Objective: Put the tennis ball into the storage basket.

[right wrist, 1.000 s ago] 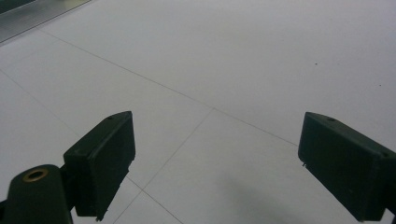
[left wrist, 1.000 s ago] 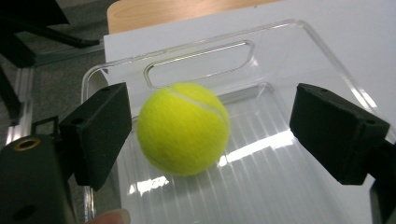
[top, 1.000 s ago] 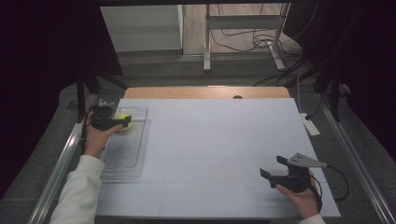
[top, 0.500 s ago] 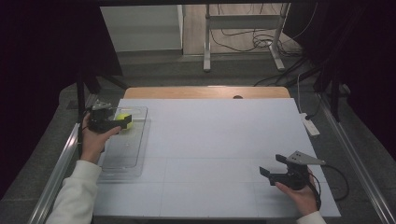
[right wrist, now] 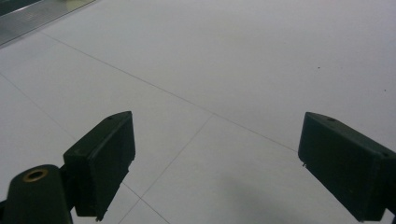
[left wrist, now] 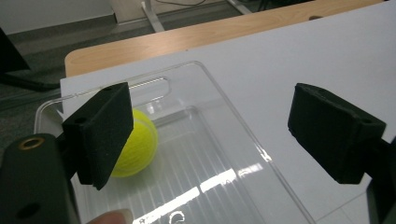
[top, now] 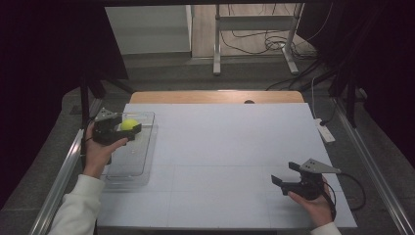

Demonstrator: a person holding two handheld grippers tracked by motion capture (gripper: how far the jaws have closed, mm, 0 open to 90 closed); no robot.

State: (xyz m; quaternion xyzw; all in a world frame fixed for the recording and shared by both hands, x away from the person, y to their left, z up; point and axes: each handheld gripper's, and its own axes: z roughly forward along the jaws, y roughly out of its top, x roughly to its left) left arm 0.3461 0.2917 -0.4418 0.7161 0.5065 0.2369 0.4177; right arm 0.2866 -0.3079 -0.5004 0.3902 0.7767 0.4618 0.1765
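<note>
**Ball in the tray, both grippers apart**

While the left gripper (top: 128, 131) hangs over the far end of the clear plastic tray (top: 145, 161), a yellow-green ball (left wrist: 135, 142) lies inside that tray. It is round, fuzzy like a tennis ball, bright against the ribbed see-through floor, and it sits near the tray's far wall, close under the slot-shaped handle cut into the rim.

From the left gripper view, the ball lies beyond and below the left-hand black pad, half hidden behind it, rather than between the two pads. The jaws stand well apart with nothing between them but the tray floor and its long edge; no pad presses on the ball. In the high view the ball (top: 128, 125) peeks out right at the gripper's tip, just on its far side.

The left hand (top: 99, 152) comes in from the near side beside the tray, wrapped around the gripper's body, which points toward the right across the tray end; a white sleeve (top: 73, 208) covers the forearm. The right hand (top: 313, 200) rests near the table's (top: 235, 142) near right corner, well apart from the tray, holding the right gripper (top: 284, 177) low over the bare white surface, its jaws spread wide and empty.
</note>
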